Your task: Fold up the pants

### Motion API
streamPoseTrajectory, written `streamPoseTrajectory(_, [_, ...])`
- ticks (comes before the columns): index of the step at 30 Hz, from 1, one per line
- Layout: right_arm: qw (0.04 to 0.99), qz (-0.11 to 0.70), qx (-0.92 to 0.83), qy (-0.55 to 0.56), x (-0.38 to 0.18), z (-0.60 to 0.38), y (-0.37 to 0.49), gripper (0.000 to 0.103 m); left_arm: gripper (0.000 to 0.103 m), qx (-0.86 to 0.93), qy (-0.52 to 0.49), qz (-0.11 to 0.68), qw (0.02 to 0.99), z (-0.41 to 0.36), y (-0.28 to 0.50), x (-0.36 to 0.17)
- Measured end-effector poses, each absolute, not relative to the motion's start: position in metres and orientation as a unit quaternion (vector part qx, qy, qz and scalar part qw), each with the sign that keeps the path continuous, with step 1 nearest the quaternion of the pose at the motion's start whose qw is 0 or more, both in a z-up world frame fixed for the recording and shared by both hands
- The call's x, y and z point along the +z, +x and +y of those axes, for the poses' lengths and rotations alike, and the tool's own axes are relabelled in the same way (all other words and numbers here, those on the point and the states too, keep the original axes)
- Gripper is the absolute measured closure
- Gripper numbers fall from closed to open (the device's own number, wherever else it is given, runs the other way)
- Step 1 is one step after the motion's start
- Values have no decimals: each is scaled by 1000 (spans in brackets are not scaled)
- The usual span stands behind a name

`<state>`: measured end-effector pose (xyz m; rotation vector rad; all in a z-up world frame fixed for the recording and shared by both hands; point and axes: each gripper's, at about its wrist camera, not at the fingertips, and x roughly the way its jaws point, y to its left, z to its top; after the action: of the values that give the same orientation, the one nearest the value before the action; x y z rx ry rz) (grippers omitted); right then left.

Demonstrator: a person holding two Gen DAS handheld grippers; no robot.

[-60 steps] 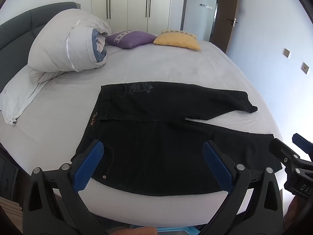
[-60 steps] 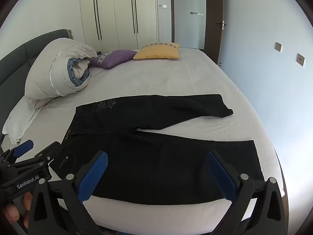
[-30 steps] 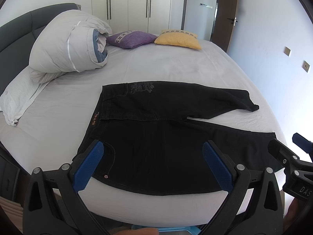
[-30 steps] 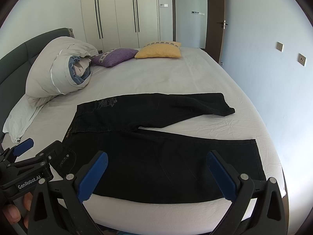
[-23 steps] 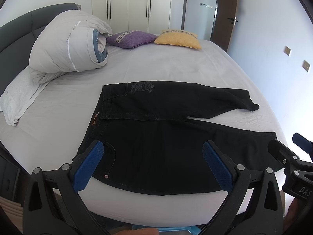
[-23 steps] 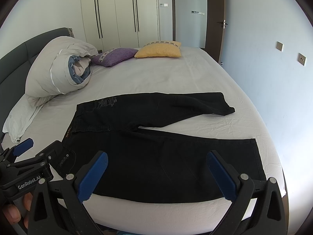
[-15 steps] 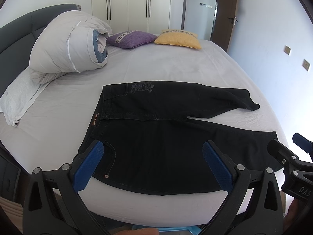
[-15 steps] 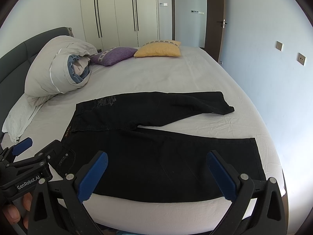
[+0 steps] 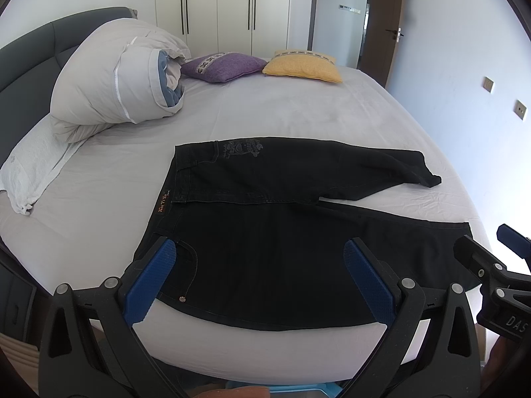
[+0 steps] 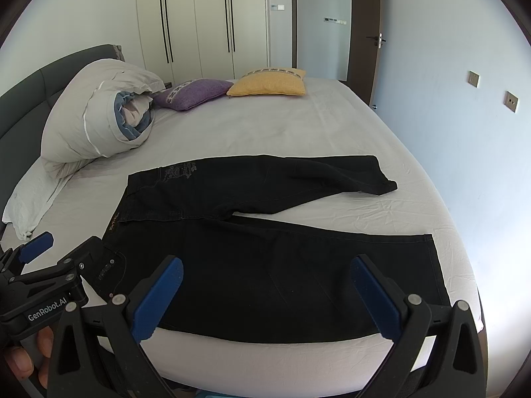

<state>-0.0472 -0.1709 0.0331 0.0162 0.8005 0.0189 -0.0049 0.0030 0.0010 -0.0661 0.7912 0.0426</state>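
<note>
Black pants (image 9: 285, 232) (image 10: 272, 258) lie spread flat near the front edge of a bed, waistband to the left and both legs running right. The far leg ends in a crumpled cuff (image 10: 381, 182). My left gripper (image 9: 255, 265) hovers open over the near hip and thigh, blue pads wide apart, nothing between them. Over the near leg my right gripper (image 10: 265, 282) is open too and holds nothing. Each gripper shows at the edge of the other's view.
The bed (image 9: 298, 116) has a pale sheet with bare room behind the pants. A rolled duvet (image 9: 116, 89) and white pillow (image 9: 30, 172) lie at left, purple (image 9: 225, 66) and yellow (image 9: 302, 66) cushions at the back. Wardrobes and a door stand beyond.
Both views have shifted only slightly. The pants lie as before and both grippers stay open.
</note>
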Motion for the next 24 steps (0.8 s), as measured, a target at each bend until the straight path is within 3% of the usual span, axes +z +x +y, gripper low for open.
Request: streamPoseTrajectory(24, [920, 391, 10, 7, 32, -170, -47, 0, 0, 21, -31, 386, 922, 4, -5, 2])
